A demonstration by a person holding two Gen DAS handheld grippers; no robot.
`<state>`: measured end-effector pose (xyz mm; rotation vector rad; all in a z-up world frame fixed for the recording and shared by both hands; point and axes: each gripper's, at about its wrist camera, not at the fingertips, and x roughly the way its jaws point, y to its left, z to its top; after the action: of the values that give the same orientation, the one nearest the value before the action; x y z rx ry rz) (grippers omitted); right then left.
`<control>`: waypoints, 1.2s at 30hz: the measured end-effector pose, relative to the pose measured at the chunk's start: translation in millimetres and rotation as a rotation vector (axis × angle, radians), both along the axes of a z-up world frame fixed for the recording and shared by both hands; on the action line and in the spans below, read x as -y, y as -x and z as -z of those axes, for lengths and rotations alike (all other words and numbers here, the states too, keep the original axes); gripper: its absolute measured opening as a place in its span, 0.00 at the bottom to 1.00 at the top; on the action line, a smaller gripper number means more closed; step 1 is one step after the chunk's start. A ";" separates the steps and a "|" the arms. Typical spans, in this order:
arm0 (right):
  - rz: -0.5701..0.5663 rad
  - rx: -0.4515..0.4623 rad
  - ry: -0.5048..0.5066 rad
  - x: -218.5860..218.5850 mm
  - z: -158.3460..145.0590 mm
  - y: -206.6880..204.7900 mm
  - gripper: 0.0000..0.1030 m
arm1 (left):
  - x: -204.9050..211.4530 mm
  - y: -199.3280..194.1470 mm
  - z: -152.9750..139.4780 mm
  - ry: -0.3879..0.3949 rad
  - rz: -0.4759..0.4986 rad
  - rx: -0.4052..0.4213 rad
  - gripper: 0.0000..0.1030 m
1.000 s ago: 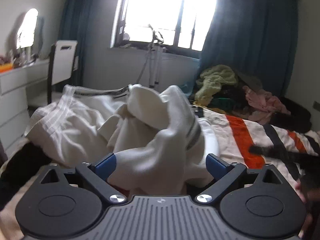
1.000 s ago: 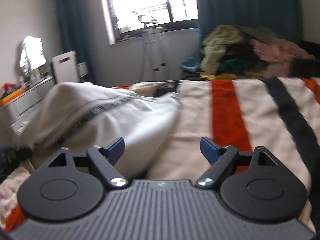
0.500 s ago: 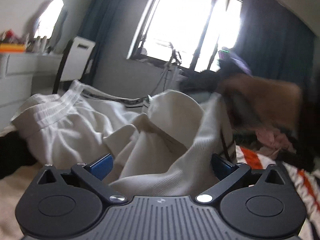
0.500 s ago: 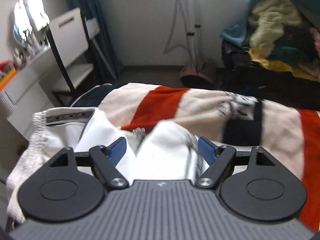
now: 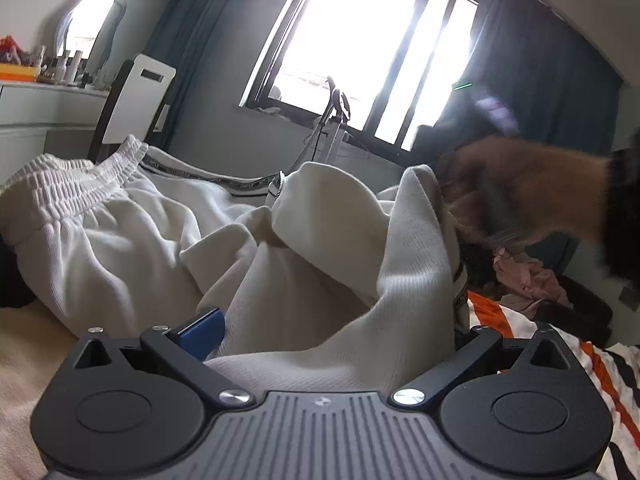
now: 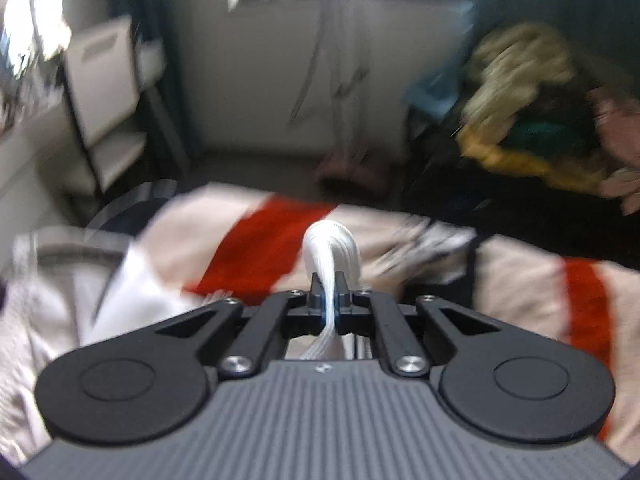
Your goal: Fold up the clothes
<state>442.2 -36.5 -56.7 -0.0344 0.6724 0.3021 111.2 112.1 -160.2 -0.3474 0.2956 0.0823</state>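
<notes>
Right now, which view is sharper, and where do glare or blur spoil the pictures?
Left wrist view is sharper: the white garment shows its weave, but the window is blown out, and the hand at the right is smeared. Right wrist view is motion-blurred throughout; only the right gripper, shut on a fold of white cloth, and the blanket stripes read clearly.

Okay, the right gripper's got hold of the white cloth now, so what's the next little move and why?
Probably close the left gripper on the fabric. The right gripper is already pinched shut on a fold of the white garment, while the left one sits wide open with cloth bunched between its fingers. Both need a hold before spreading it over the striped blanket.
</notes>
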 end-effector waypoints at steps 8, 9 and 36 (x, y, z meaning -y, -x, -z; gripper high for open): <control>0.305 0.286 -0.200 200.3 -100.3 65.6 0.05 | 30.5 21.4 -19.7 -0.091 0.120 0.090 1.00; 0.335 0.341 -0.243 225.8 -105.9 79.5 0.05 | 36.1 25.3 -21.9 -0.111 0.141 0.107 1.00; 0.992 -0.104 -0.606 498.8 139.5 265.2 0.07 | -111.8 23.1 4.0 0.464 -0.384 -0.268 0.98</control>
<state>177.0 -535.4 -196.2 0.8764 0.6042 -0.4629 88.1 223.8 -164.3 -0.8559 0.5125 0.4441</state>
